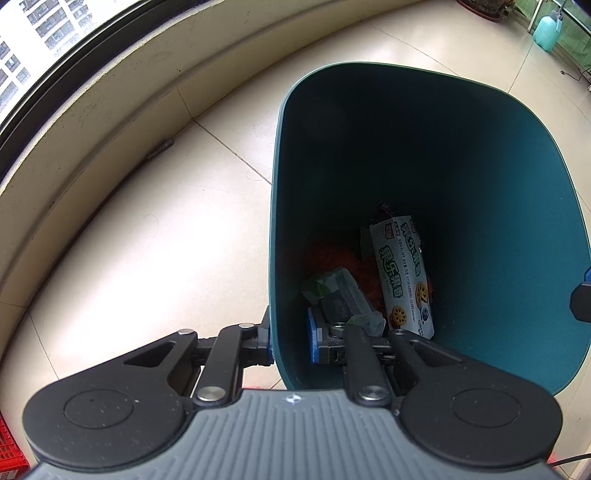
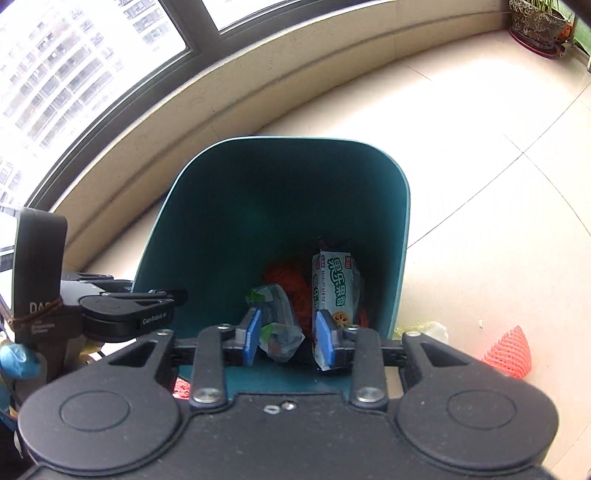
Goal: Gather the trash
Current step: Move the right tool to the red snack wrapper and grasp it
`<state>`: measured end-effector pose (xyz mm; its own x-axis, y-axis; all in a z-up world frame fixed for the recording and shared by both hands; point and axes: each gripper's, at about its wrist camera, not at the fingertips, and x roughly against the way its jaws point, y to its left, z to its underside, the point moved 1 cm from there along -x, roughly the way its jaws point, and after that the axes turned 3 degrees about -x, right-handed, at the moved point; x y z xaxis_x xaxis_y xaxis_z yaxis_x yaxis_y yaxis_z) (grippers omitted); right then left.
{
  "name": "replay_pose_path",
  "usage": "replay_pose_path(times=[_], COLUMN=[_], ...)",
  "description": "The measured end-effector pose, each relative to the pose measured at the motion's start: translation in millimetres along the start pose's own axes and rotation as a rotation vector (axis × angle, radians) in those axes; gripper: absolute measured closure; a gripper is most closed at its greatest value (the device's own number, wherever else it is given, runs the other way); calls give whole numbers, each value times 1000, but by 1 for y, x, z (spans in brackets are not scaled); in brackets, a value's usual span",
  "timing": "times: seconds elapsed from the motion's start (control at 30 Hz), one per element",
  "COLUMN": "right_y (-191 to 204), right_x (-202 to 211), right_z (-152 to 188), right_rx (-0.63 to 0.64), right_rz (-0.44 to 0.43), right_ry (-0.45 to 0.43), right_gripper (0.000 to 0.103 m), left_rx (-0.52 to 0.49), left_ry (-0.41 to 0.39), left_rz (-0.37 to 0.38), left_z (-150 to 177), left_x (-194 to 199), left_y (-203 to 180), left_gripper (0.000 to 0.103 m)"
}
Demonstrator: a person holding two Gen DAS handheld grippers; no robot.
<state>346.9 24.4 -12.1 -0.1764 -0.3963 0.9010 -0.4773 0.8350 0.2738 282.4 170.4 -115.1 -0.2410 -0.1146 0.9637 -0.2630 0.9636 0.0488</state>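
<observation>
A teal trash bin (image 1: 424,147) stands on the tiled floor and also shows in the right wrist view (image 2: 280,177). Inside lie a white biscuit packet (image 1: 402,273), a crumpled clear wrapper (image 1: 340,291) and an orange net (image 1: 332,254). My left gripper (image 1: 291,341) straddles the bin's left wall, one finger outside and one inside, shut on the wall. My right gripper (image 2: 288,338) is open and empty above the bin's mouth, over the crumpled wrapper (image 2: 277,321) and the biscuit packet (image 2: 332,284).
A red foam net (image 2: 511,350) and a pale wrapper (image 2: 424,328) lie on the floor right of the bin. A potted plant (image 2: 539,26) stands far right by the low window wall (image 2: 258,66). A teal jug (image 1: 548,29) stands far off.
</observation>
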Motion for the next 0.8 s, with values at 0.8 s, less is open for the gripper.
replay_pose_path(times=[0.8], right_y=[-240], right_x=[-45], right_z=[116], right_rx=[-498], right_rz=[273], right_ry=[48], right_gripper=[33], left_rx=[-13], left_ry=[-10], left_rz=[-27], left_z=[1], left_x=[-1], left_y=[-3], left_gripper=[87])
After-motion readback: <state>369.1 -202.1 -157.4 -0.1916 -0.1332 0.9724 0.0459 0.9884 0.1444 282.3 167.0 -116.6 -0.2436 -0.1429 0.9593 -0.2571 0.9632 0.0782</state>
